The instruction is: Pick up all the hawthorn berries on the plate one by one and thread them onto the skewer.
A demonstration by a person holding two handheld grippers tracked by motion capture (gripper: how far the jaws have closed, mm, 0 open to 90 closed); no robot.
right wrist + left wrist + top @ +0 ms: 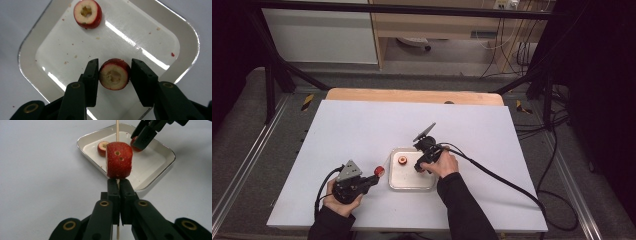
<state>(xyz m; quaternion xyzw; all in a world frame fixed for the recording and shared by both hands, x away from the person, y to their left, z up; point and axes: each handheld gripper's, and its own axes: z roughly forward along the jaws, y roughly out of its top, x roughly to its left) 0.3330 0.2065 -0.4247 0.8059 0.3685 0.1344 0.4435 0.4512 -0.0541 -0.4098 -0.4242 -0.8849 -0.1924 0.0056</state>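
Holding a thin wooden stick [117,130] tight between its pressed-together jaws, the left tool [373,180] sat near the front edge of the bench [362,130], toward its left side. One red fruit piece [119,160] was already pushed onto that stick, just above the jaw tips. It had two small holes in its skin.

Near the middle of the bench, a bit toward the front, lay a shallow white tray [185,37]. The right tool [114,75] reached down into it. Its jaws stood on each side of a round cored fruit piece [114,74]. The left jaw looked to be touching the skin. A thin gap showed at the right jaw, so the piece was not yet pinched. A second cored piece [87,13] lay farther off in the same tray, well apart from the first.

My guess is that the next job was to pinch this piece, lift it, and slide it onto the stick.

Things could go wrong here. The fruit was round and looked wet, so it could slip or roll out if the jaws closed off-centre. Squeezing too hard could crush the soft flesh. The tray could slide if the jaws pushed it sideways. Later, the stick could miss the hole, bend, or snap.
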